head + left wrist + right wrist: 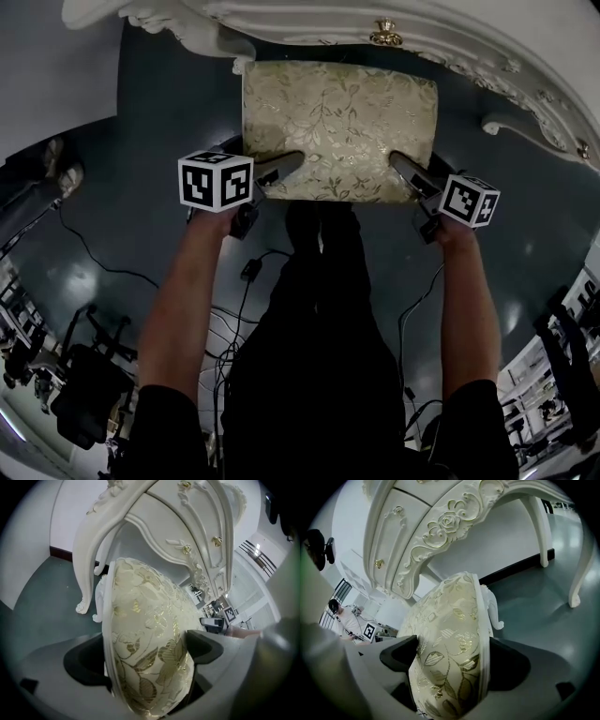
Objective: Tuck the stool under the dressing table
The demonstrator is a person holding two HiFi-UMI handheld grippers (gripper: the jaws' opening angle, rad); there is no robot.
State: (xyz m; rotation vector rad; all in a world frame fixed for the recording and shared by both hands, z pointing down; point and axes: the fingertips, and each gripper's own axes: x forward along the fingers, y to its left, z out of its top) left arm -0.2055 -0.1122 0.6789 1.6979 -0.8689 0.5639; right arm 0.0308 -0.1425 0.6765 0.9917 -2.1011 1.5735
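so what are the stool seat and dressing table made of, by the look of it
Stool seat: padded upholstery fabric, cream with shiny gold woven leaves, likely brocade. Dressing table: glossy white paint over carved scrolls, probably wood, possibly resin. Its knob: brass-coloured metal, apparently.

Lab: floor cables [250,270], equipment shelves [548,398]

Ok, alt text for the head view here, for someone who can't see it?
From above, the left tool and right tool each clamp a near corner of the floral-cushioned stool; its far edge reaches the carved front of the white dressing table. Cables trail on the dark floor.
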